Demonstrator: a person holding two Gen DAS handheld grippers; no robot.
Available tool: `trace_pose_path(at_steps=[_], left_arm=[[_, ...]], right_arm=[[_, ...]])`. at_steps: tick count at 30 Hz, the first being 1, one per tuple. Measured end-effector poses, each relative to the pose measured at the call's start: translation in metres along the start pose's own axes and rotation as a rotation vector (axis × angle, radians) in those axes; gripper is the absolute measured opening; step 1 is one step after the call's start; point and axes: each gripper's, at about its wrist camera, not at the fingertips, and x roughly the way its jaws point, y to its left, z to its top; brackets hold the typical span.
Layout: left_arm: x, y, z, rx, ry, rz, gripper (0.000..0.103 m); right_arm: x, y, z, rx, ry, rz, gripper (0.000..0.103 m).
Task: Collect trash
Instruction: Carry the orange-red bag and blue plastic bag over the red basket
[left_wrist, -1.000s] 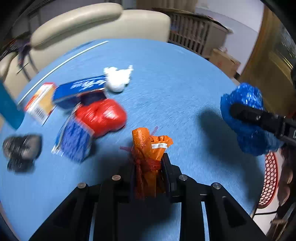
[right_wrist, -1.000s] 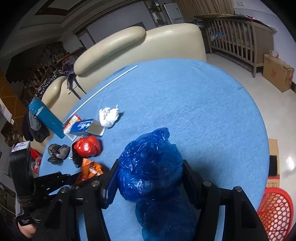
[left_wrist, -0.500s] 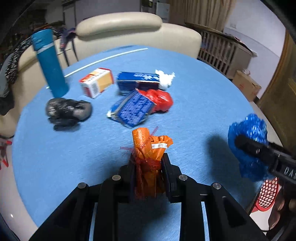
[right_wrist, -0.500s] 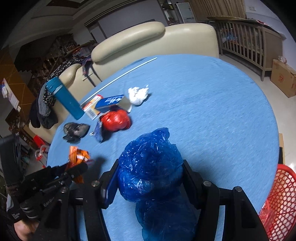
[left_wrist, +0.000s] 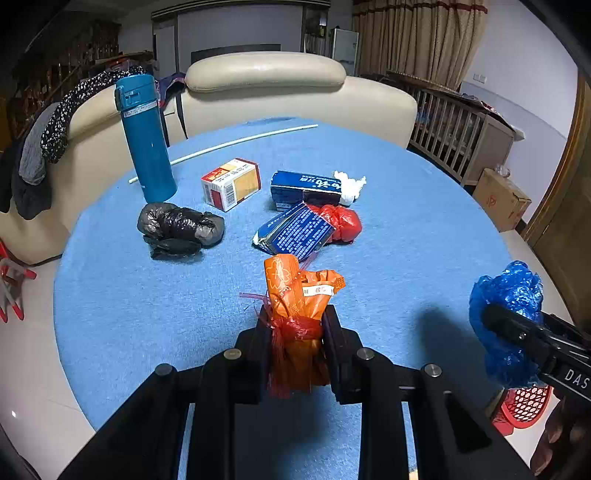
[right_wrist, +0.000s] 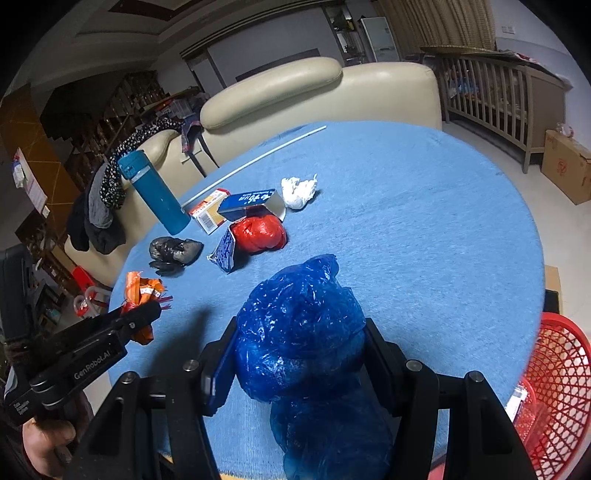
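Left wrist view: the left gripper (left_wrist: 295, 332) has its fingers clamped on the orange wrapper (left_wrist: 297, 295), which stands up between them above the desk (left_wrist: 110, 302). Best carry it clear of the desk edge, right toward the red basket (left_wrist: 524, 404), before letting go

Right wrist view: the right gripper (right_wrist: 301, 354) squeezes the blue bag (right_wrist: 299, 332) between its fingers; the basket (right_wrist: 554, 373) sits near right, below the desk edge

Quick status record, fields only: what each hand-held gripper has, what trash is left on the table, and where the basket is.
left hand-held gripper: shut on orange wrapper
right hand-held gripper: shut on blue plastic bag
left on table: black bag, red bag, white tissue, boxes and blue packets
red basket: beside the table's right edge
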Motion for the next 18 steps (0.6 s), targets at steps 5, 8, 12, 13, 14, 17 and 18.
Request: trace_pose_path(at_steps=[5,8,12,13,14,17,18], left_arm=[[-0.009,-0.009,-0.002,0.011,-0.014,0.006,0.027],[-0.016,-0.014,-0.002,0.018,-0.032,0.011,0.027],[-0.025,-0.020,-0.003,0.028,-0.048,0.022,0.027],[-0.027,-0.021,-0.003,0.030,-0.051,0.024,0.027],[-0.029,-0.023,-0.003,0.031,-0.054,0.026,0.027],[-0.033,-0.026,-0.004,0.038,-0.063,0.032,0.027],[-0.035,-0.027,-0.004,0.039,-0.066,0.035,0.027]], right_arm=[[-0.015,-0.009,-0.005,0.022,-0.024,0.002,0.065],[-0.023,-0.014,-0.008,0.032,-0.036,0.008,0.065],[-0.032,-0.016,-0.012,0.037,-0.053,0.017,0.065],[-0.034,-0.017,-0.012,0.039,-0.058,0.020,0.065],[-0.036,-0.018,-0.013,0.042,-0.063,0.022,0.065],[-0.041,-0.020,-0.015,0.044,-0.072,0.025,0.065],[-0.043,-0.021,-0.016,0.045,-0.076,0.026,0.065]])
